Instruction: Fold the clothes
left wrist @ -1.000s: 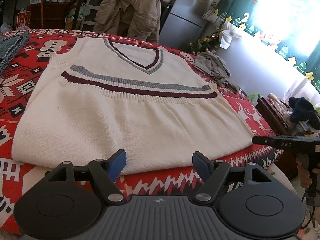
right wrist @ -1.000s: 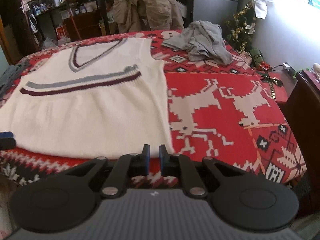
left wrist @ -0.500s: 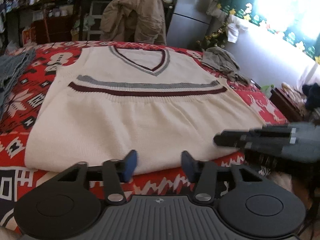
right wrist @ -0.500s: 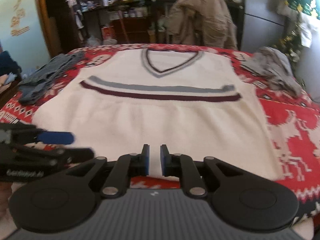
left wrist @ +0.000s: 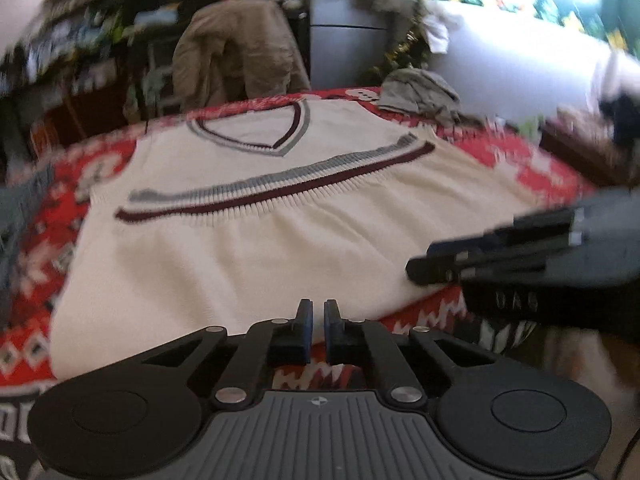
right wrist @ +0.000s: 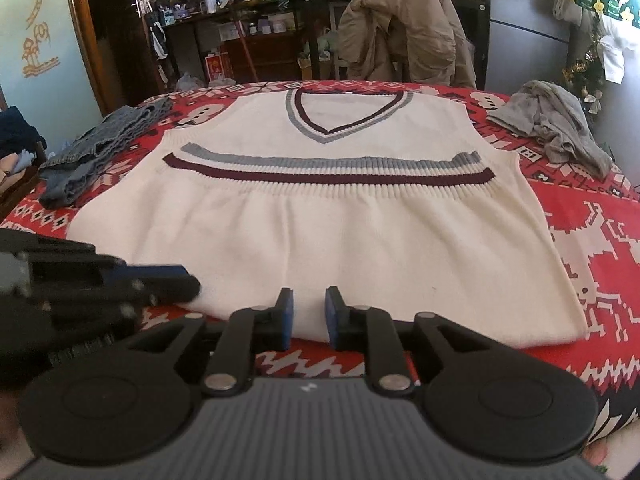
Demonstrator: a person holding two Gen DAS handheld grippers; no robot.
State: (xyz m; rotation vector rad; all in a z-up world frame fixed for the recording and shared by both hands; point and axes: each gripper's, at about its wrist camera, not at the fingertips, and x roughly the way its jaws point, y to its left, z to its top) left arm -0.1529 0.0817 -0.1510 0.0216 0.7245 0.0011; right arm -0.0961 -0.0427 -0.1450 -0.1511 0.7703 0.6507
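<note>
Found the left gripper (left wrist: 314, 326) all but clenched, its 2 blue pads (left wrist: 305, 322) parted by only a sliver, right at the near hem of the vest (left wrist: 256, 248). Could not tell whether any knit sat between them. Saw the same tool from the right wrist camera as a dark blur low on the left, tips touching the vest's near left corner.

Found the right gripper (right wrist: 309, 316) slightly released, with a narrow gap between its 2 pads (right wrist: 285, 312) and cream knit showing through that gap. Poised at the middle of the same hem; could not tell whether the pads touched it.

Lay flat, front up and unfolded, that cream sleeveless vest, hem toward both cameras and V-neck at the far end. Carried 2 stripes across the chest, 1 grey above 1 maroon, with the same colours edging the neck.

Rested on a red patterned blanket (right wrist: 600, 220) with white reindeer showing on the right side. Spotted a crumpled grey garment (right wrist: 552, 120) on the blanket near the vest's far right shoulder, apart from it. Spotted a rumpled blue garment (right wrist: 92, 152) on the left side, also clear of the vest.

Beyond the blanket, noted a tan jacket (right wrist: 400, 32) draped over a chair, and cluttered shelves further back.
</note>
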